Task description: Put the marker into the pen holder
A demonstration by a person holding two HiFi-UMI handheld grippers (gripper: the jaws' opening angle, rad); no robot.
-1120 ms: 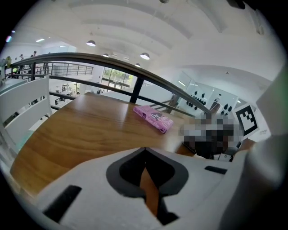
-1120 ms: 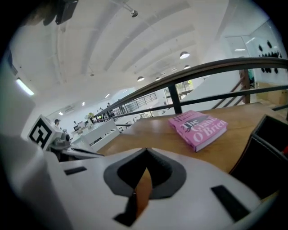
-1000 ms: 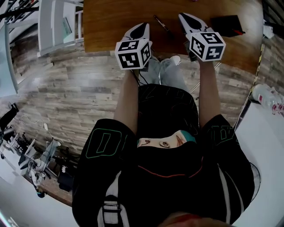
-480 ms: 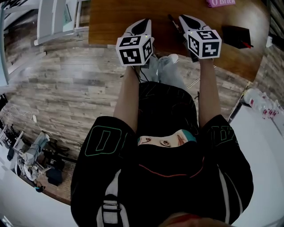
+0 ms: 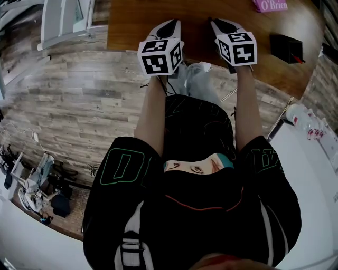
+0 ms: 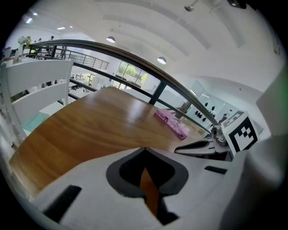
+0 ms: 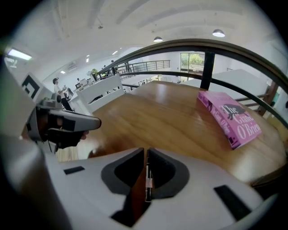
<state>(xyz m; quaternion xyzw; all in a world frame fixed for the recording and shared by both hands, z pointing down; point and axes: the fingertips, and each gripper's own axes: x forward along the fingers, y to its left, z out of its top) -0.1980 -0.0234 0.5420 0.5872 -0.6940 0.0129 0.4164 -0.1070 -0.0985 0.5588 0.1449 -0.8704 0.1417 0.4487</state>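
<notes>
On wooden table (image 7: 171, 117), pink "O'Brien" book (image 7: 227, 117), marker (image 7: 146, 180)

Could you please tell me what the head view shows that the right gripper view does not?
Only the head view: the black pen holder and the person's black shirt. Only the right gripper view: the marker, seen through the gap between its jaws. Both: the wooden table, the pink book and the left gripper.
</notes>
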